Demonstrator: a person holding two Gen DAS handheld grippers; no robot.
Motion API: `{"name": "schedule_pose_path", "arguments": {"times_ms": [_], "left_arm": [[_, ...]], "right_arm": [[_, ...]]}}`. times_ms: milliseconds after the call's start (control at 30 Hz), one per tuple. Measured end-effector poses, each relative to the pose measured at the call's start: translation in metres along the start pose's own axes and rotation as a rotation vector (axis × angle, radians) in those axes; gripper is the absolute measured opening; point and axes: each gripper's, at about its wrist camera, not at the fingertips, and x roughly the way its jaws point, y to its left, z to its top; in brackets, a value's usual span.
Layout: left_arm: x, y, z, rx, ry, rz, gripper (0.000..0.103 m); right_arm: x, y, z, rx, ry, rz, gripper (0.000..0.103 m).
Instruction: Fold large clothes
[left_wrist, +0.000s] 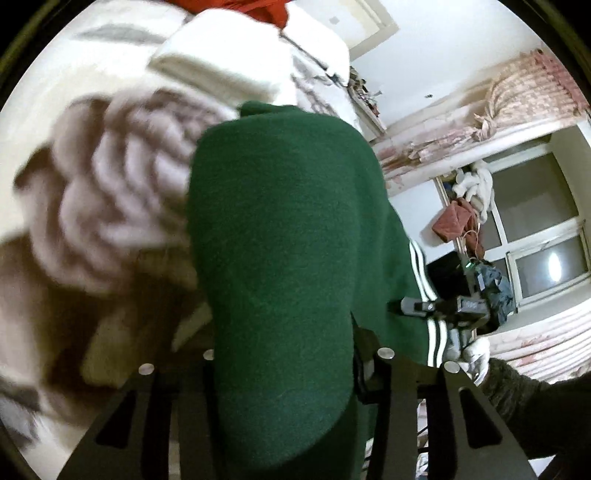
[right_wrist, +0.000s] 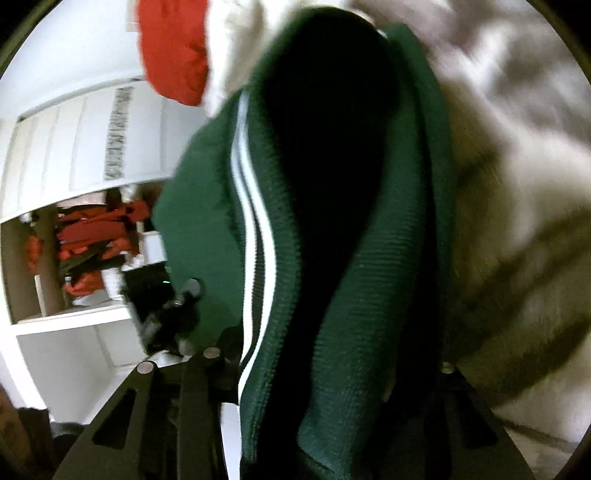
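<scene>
A dark green garment (left_wrist: 288, 236) with white stripes hangs between my two grippers, lifted above the bed. My left gripper (left_wrist: 295, 369) is shut on the green garment, which drapes over its fingers and hides the tips. In the right wrist view the green garment (right_wrist: 369, 295) shows its ribbed edge and white stripes, and my right gripper (right_wrist: 328, 369) is shut on it. The right gripper also shows in the left wrist view (left_wrist: 443, 310), at the garment's striped edge, held by a white-gloved hand.
A bed with a beige and brown flower-patterned blanket (left_wrist: 110, 192) lies below. Folded white cloth (left_wrist: 221, 62) and a red item (right_wrist: 173, 51) lie on it. A curtained window (left_wrist: 535, 236) is at the right. White shelves with red clothes (right_wrist: 92, 243) stand at the left.
</scene>
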Motion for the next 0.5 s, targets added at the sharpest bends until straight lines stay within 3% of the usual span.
{"name": "schedule_pose_path", "arguments": {"times_ms": [100, 167, 200, 233, 300, 367, 400, 500], "left_arm": [[0.005, -0.004, 0.028, 0.034, 0.004, 0.022, 0.038], [0.015, 0.01, 0.043, 0.045, 0.039, 0.048, 0.038], [0.026, 0.021, 0.048, 0.044, 0.074, 0.076, 0.038], [0.042, 0.035, 0.05, 0.032, 0.119, 0.11, 0.038], [0.062, 0.055, 0.047, 0.04, 0.172, 0.17, 0.043], [0.069, 0.077, 0.04, 0.005, 0.194, 0.149, 0.054], [0.069, 0.088, 0.035, -0.024, 0.187, 0.117, 0.058], [0.072, 0.108, 0.026, -0.077, 0.165, 0.028, 0.068]], "right_arm": [[-0.011, 0.039, 0.03, -0.107, -0.023, -0.054, 0.039], [-0.015, 0.043, 0.056, -0.091, -0.009, -0.076, 0.038], [-0.013, 0.038, 0.07, -0.09, 0.009, -0.162, 0.038], [-0.01, 0.027, 0.083, -0.085, 0.034, -0.271, 0.044], [-0.007, -0.01, 0.1, -0.015, 0.102, -0.325, 0.057], [0.002, -0.042, 0.107, 0.013, 0.158, -0.413, 0.072], [0.004, -0.058, 0.11, 0.02, 0.177, -0.424, 0.089], [0.001, -0.088, 0.114, 0.076, 0.187, -0.236, 0.099]]}}
